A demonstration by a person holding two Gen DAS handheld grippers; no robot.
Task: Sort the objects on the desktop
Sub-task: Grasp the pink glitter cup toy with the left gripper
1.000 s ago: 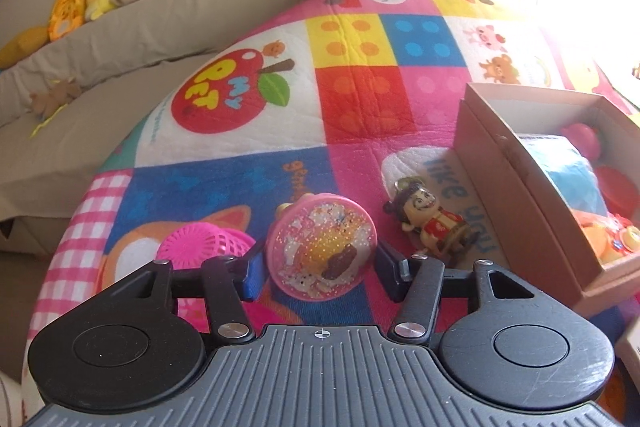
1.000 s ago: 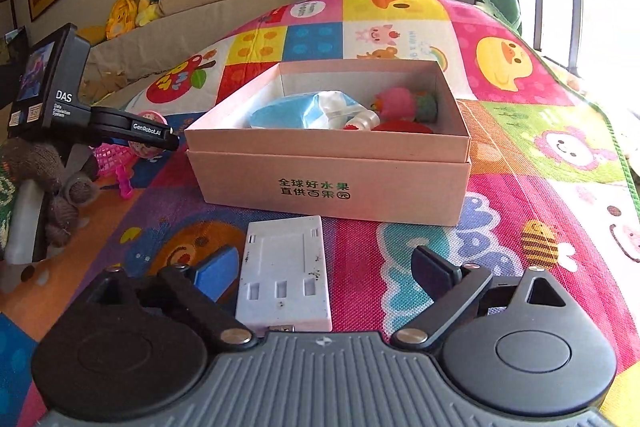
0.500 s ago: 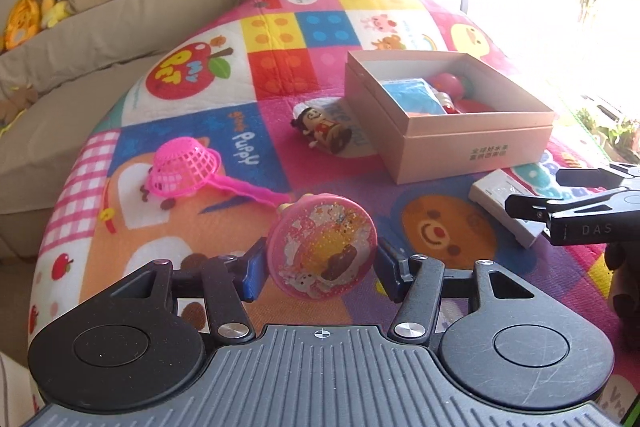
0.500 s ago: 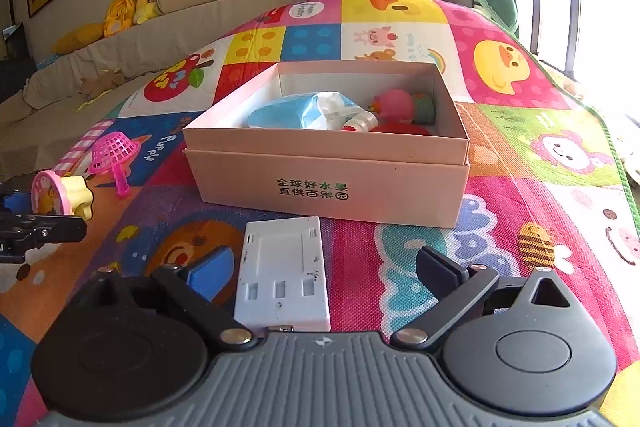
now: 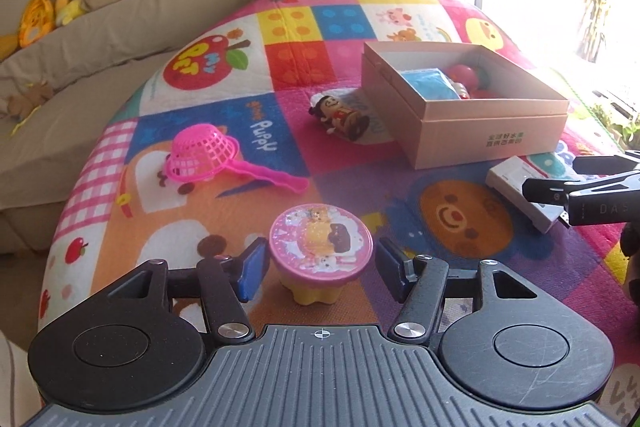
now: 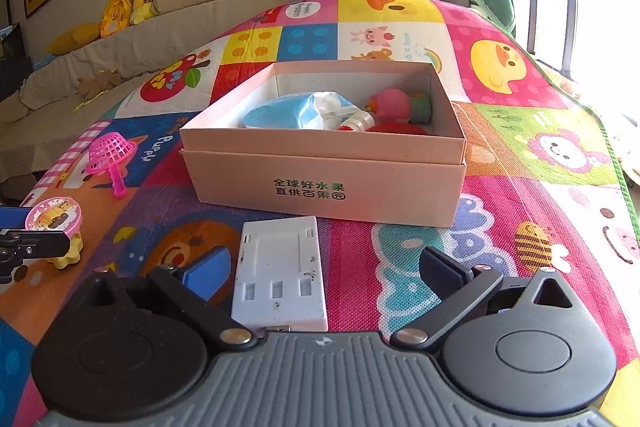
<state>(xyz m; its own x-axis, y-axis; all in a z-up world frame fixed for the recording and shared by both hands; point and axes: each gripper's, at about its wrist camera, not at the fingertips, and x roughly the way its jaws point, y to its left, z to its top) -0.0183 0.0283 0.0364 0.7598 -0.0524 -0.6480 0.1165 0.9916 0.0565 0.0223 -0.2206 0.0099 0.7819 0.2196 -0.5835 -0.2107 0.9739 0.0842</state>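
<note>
The left gripper (image 5: 318,263) has its jaws spread either side of the pink-lidded toy cup (image 5: 320,251), which stands on the play mat (image 5: 348,163) with gaps both sides. The right gripper (image 6: 320,273), jaws also spread, straddles the white charger (image 6: 280,275) before the cardboard box (image 6: 324,183). Closing off-centre could tip the top-heavy cup.

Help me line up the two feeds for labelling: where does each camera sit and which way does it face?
Left wrist: on the left gripper, looking along its open fingers at a pink-lidded toy standing between them; the box lies right.
Right wrist: on the right gripper, facing the box head-on; open fingers flank a white adapter.
Shared: box, adapter, pink strainer, toy; each view shows the other gripper at its edge.
</note>
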